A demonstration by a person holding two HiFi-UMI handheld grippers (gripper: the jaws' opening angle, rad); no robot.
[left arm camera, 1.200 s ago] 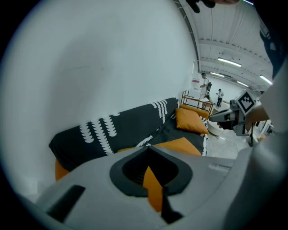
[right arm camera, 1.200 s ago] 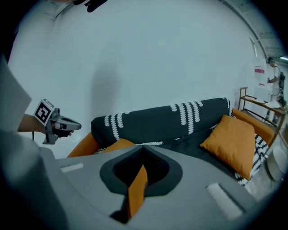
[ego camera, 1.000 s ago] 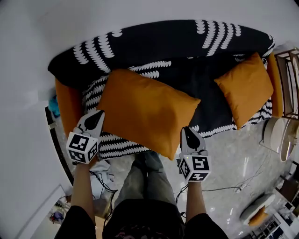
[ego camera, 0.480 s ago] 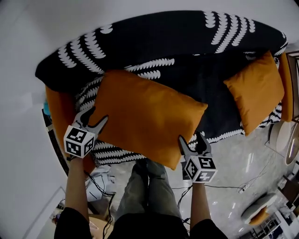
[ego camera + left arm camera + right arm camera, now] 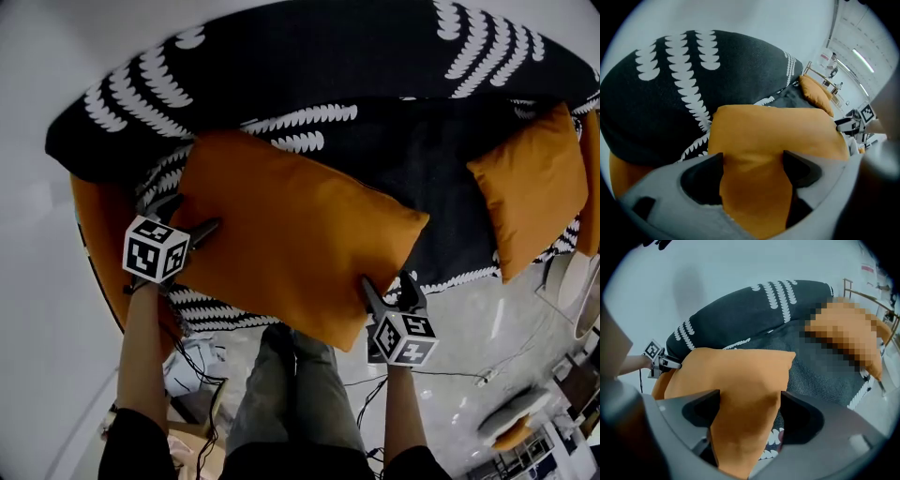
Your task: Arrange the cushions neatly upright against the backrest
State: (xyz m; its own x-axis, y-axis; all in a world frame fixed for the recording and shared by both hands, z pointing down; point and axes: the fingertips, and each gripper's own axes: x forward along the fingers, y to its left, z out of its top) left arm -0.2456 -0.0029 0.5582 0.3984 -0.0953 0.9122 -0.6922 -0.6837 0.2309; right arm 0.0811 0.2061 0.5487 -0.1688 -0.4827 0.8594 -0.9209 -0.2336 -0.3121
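Left gripper (image 5: 190, 216) and right gripper (image 5: 389, 283): jaws just opened wide, each astride an edge of the large orange fabric cushion (image 5: 300, 244), which lies on the black-and-white patterned sofa (image 5: 309, 56). Recommend closing deep and evenly on both edges before tipping it upright.

We see an orange sofa (image 5: 99, 225) draped with a black throw (image 5: 450, 202) patterned in white. Below its backrest (image 5: 309, 66), a large orange cushion (image 5: 300, 234) lies flat on the seat. A smaller orange cushion (image 5: 530, 187) sits near the backrest's right end.
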